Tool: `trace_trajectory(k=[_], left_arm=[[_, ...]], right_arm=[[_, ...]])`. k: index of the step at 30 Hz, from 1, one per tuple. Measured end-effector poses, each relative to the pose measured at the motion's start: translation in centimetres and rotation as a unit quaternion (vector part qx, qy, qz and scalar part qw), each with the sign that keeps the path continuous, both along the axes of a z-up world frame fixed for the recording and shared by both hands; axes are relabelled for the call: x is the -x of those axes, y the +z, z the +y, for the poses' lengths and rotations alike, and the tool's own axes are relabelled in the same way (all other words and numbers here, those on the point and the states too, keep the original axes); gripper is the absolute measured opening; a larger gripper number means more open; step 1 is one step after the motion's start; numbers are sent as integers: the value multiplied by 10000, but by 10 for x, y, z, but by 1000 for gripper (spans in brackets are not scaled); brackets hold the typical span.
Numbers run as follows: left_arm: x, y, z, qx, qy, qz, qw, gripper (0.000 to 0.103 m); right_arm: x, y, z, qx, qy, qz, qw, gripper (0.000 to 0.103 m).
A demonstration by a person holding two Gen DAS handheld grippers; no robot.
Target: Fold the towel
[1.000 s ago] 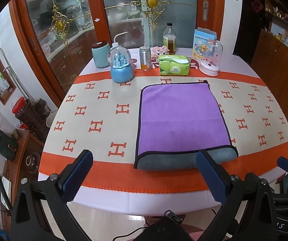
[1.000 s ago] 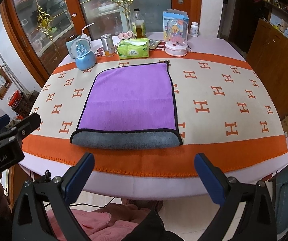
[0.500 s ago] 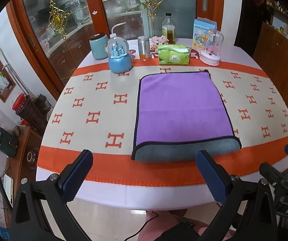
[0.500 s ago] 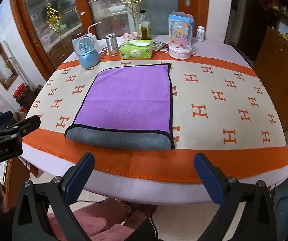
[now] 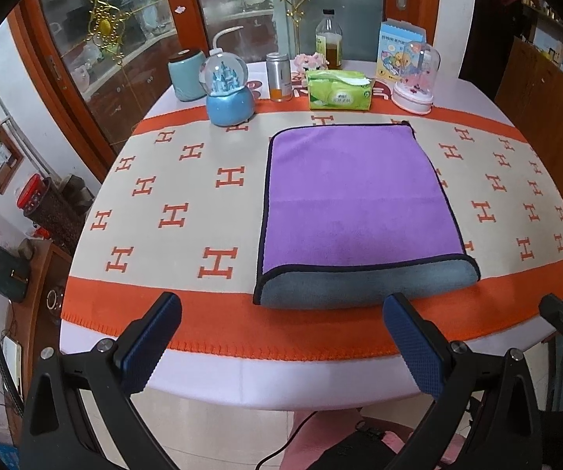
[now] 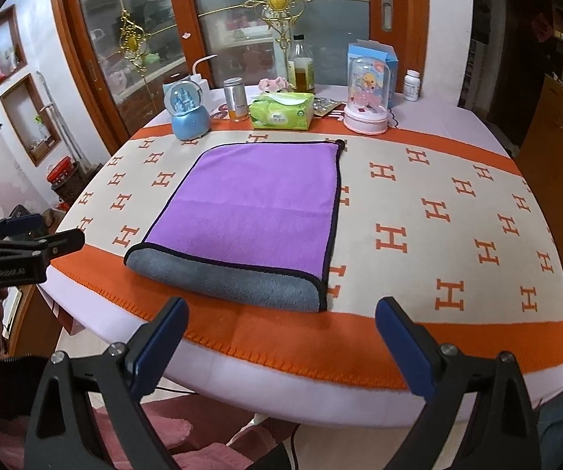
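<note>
A purple towel with a black hem and grey underside lies folded flat on the table; its grey fold faces the near edge. It also shows in the right wrist view. My left gripper is open and empty, held off the near table edge, short of the towel's near left part. My right gripper is open and empty, off the near edge by the towel's near right corner. The left gripper also shows at the left of the right wrist view.
Along the far edge stand a blue snow globe, a teal canister, a metal can, a green tissue pack, a bottle, a domed pink toy and a box. Glass doors stand behind.
Both grippers have drawn back and swung a little; the right view now sees the towel more from its right. The towel has not moved. Both stay open.
</note>
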State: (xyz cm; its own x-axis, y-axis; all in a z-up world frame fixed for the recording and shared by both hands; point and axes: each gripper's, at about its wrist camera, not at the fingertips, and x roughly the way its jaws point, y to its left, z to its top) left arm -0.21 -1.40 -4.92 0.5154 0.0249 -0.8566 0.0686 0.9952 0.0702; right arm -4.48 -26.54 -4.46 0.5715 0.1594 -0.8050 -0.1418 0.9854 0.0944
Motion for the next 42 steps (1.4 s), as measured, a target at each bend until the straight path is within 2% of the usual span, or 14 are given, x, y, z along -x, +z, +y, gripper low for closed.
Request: trace_trajectory(k=[7,13,22,26,36,42], left_arm=[[-31,-26,6,16,-264,240,9994,102],[-59,-55,11,-66,-507,509,9974,102],[-93,-109,17,-101,-655,1221,9903,102],[-102,-128,18,-166,-635,1491,9866,102],[-113,-153,21,-22,-625,1863,9805,101],[-116,-159,22,65,-672,1943,9786,94]], right_arm=[[-17,-21,-6,-79,312,-148,9994,90],[-36,-44,-9,-131,451,-103,9988,85],[-63,-88,-12,-20,420,447,9981,74],[-70,-104,-11,73,416,705,9966,71],[-81,-126,-2,138,545,1040,9930,62],[-84,-128,5,160,642,1061,9922,53]])
